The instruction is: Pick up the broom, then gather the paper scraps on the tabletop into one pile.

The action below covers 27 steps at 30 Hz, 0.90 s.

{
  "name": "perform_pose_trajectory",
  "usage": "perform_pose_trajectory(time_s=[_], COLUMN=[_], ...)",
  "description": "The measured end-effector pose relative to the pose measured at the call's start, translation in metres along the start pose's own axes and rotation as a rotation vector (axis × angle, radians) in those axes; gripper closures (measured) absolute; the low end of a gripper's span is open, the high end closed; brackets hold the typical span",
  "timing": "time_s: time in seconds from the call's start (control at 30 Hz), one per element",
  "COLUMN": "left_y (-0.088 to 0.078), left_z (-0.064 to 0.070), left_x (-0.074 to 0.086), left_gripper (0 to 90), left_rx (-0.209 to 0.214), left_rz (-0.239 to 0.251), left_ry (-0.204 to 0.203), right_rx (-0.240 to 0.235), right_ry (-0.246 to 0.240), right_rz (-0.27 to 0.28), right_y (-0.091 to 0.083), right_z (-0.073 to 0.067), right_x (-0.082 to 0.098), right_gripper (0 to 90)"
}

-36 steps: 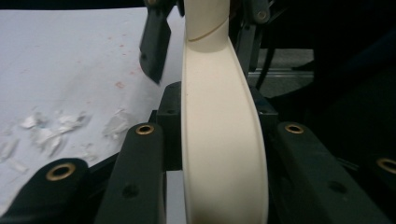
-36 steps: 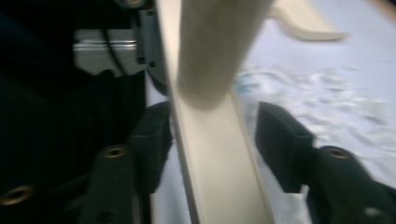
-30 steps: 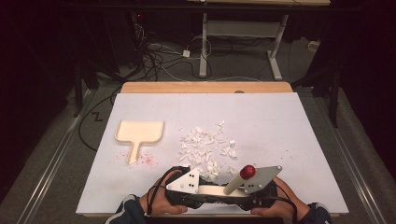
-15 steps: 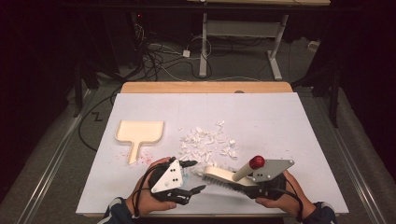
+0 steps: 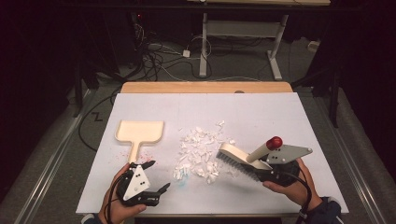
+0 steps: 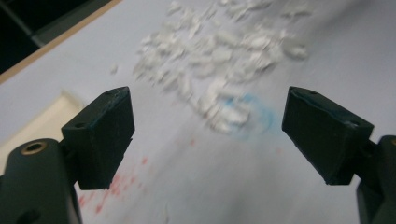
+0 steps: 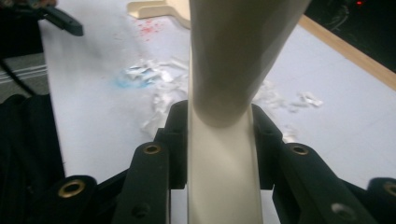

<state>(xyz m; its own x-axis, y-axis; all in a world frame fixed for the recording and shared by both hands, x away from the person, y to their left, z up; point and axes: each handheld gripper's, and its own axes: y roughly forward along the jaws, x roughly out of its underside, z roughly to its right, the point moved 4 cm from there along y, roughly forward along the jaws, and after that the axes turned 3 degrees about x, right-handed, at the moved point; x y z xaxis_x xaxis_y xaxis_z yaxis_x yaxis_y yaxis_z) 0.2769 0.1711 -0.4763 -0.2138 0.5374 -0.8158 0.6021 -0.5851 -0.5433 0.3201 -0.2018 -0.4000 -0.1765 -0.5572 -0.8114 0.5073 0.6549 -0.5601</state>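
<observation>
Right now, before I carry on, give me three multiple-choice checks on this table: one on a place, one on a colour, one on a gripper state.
1. Where does the dustpan lie relative to the pile of white scraps?
A. To its left in the high view
B. To its right
C. On top of it

2. What colour is the knob at the end of the brush handle?
A. Blue
B. Red
C. Green

3. How is the left gripper set?
A. Shut on the dustpan
B. Shut on the brush
C. Open, holding nothing

Answers:
1 A, the pan sits left of the scraps, apart from them.
2 B, the handle tip shows red.
3 C, its fingers stand wide apart over bare table, while the right gripper clamps the brush.
</observation>
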Motion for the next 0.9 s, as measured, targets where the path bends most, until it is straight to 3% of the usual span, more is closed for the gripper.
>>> perform_pose_trajectory(time_s=[0.13, 0.37, 0.73, 0.9], left_y=[-0.008, -0.012, -0.01, -0.008], left_z=[-0.006, -0.01, -0.008, -0.008], left_x=[0.015, 0.024, 0.026, 0.027], left_gripper=[16.2, 16.2, 16.2, 16.2], left_rx=[-0.039, -0.071, -0.075, -0.069], left_rz=[0.004, -0.008, -0.036, -0.04], left_ry=[-0.071, -0.081, -0.071, -0.082], right_rx=[0.025, 0.071, 0.127, 0.189], right_ry=[0.028, 0.045, 0.106, 0.109], right_rz=[0.005, -0.009, -0.024, -0.038], right_y=[-0.002, -0.003, -0.002, -0.001], right_z=[0.008, 0.017, 0.034, 0.047], right_x=[0.0, 0.0, 0.004, 0.007], right_gripper=[67.9, 67.9, 67.9, 67.9])
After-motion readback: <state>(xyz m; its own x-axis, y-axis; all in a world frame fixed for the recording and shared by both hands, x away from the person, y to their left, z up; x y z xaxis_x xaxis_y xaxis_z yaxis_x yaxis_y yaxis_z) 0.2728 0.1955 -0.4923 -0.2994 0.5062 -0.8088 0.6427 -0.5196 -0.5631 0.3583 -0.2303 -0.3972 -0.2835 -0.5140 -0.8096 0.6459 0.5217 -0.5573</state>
